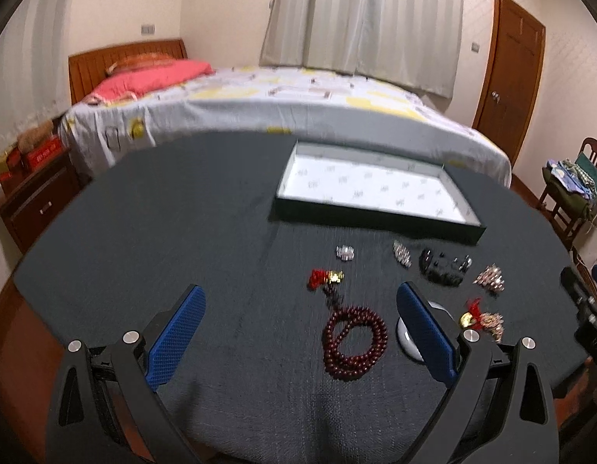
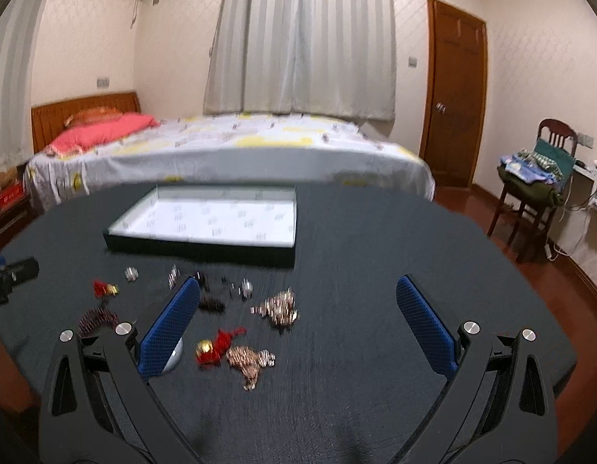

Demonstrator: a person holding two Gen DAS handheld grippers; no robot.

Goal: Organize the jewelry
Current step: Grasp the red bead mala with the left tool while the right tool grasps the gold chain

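Observation:
A shallow dark tray with a white lining (image 1: 379, 187) (image 2: 217, 218) lies open on the far part of the dark table. Several jewelry pieces lie loose in front of it: a dark red bead string (image 1: 354, 342), a red-and-gold charm (image 1: 325, 277) (image 2: 105, 289), a black bracelet (image 1: 439, 266) (image 2: 211, 303), rose-gold pieces (image 1: 490, 277) (image 2: 279, 307) (image 2: 248, 361) and a red knot with a gold bell (image 2: 217, 346). My left gripper (image 1: 298, 332) is open and empty above the bead string. My right gripper (image 2: 298, 328) is open and empty above the rose-gold pieces.
A small round white object (image 1: 408, 342) (image 2: 173, 355) sits behind one blue finger in each view. A bed (image 1: 283, 104) stands behind the table, a nightstand (image 1: 31, 201) at left, a wooden chair with clothes (image 2: 538, 181) at right. The other gripper shows at the frame edges (image 1: 584, 301) (image 2: 8, 274).

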